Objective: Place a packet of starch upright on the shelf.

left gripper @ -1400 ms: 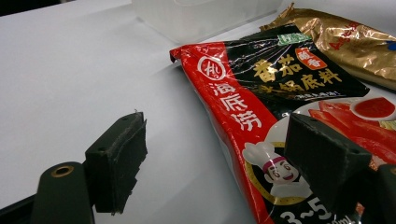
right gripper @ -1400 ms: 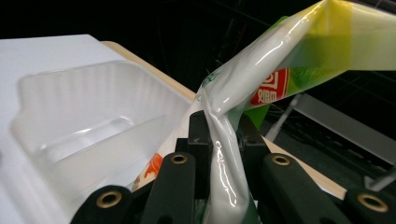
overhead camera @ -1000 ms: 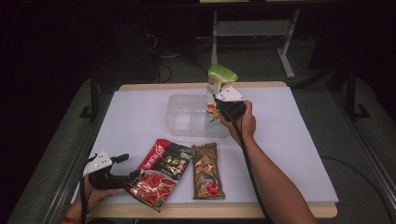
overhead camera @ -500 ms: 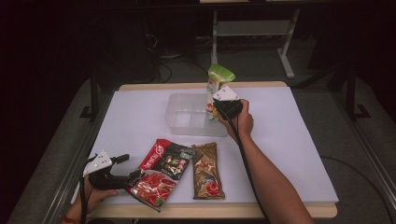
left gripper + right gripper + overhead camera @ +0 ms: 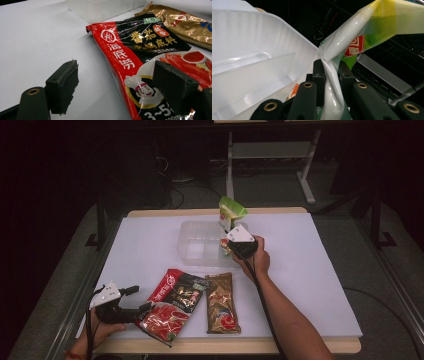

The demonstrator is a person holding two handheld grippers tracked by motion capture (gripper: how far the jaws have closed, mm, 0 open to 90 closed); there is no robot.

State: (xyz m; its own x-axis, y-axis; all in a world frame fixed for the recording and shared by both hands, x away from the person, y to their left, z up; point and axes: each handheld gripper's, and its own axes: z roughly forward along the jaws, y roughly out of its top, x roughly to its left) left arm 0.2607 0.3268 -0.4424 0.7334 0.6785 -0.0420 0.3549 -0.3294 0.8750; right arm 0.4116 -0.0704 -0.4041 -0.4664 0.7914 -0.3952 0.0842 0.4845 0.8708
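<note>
Now right tool w/ green packet sits lower, by clear box.

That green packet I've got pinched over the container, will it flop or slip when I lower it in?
Probably floppy: the green packet creases sharply where the right gripper pinches it. Its glossy film looks slippery. It seems light, standing up above the clear container.
</note>
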